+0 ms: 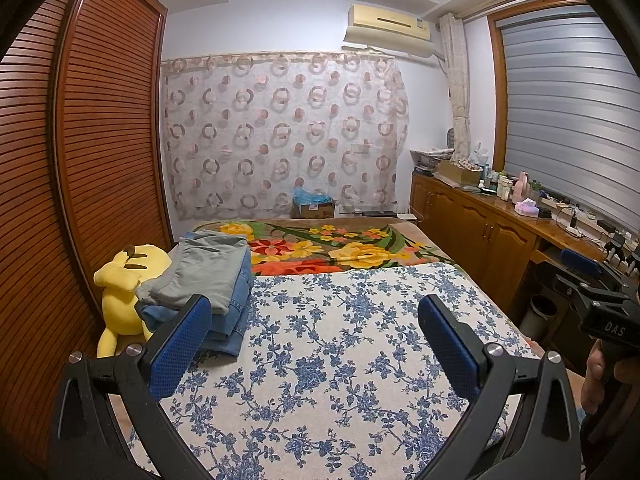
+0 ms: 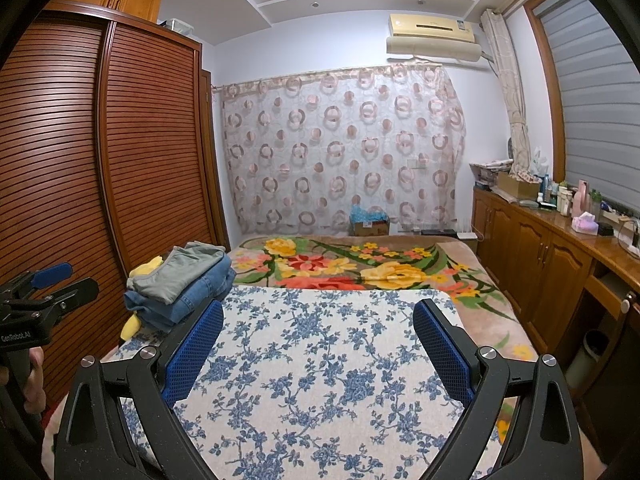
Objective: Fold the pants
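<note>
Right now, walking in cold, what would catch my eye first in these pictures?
Probably the two wide-open grippers with blue pads, the left gripper and the right gripper, both hovering empty over a blue-flowered cloth on the bed. Next, the stack of folded pants at the cloth's left edge, grey on top of denim, beside a yellow plush toy. Behind lies a bright floral blanket.

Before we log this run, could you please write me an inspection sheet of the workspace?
Surface: blue-flowered cloth over a floral blanket on the bed.
Job's things: folded pants stack, grey pair on top of denim, at the cloth's left edge.
Clutter: yellow plush toy beside the stack.
Grippers: left claw and right claw open, holding nothing.
Cables: charger leads on the counter.
Surroundings: wardrobe, curtain, air conditioner.
</note>
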`<state>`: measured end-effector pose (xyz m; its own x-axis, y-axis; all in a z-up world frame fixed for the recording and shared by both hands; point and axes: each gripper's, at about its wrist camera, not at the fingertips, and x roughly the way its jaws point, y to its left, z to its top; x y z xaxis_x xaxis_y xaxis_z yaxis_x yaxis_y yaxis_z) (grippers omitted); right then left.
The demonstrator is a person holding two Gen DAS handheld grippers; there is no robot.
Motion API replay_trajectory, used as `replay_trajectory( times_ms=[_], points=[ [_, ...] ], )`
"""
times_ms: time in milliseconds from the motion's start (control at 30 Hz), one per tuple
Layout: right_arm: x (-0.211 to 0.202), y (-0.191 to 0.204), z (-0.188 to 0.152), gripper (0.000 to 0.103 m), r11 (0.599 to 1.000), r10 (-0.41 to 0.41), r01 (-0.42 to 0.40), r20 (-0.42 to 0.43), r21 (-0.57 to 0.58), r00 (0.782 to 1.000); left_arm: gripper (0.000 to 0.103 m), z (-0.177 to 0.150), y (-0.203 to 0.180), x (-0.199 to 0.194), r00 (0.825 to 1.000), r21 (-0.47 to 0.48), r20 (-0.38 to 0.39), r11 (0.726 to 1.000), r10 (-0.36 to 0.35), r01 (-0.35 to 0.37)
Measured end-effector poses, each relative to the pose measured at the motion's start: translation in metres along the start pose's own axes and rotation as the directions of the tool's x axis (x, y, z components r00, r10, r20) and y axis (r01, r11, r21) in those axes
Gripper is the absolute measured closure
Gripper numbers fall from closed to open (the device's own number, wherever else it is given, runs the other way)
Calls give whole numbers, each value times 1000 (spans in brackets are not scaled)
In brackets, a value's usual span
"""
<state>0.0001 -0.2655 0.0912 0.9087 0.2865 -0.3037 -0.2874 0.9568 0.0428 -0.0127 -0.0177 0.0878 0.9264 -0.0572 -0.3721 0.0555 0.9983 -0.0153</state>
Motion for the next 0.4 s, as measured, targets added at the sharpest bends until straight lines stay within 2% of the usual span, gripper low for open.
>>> replay_trajectory(
  times_ms=[400],
  points=[
    [1, 0, 0, 7, 1000, -1, 1, -1, 1, 1000, 0, 0, 0, 0, 1000, 0, 0, 1000, 0, 0]
  ],
)
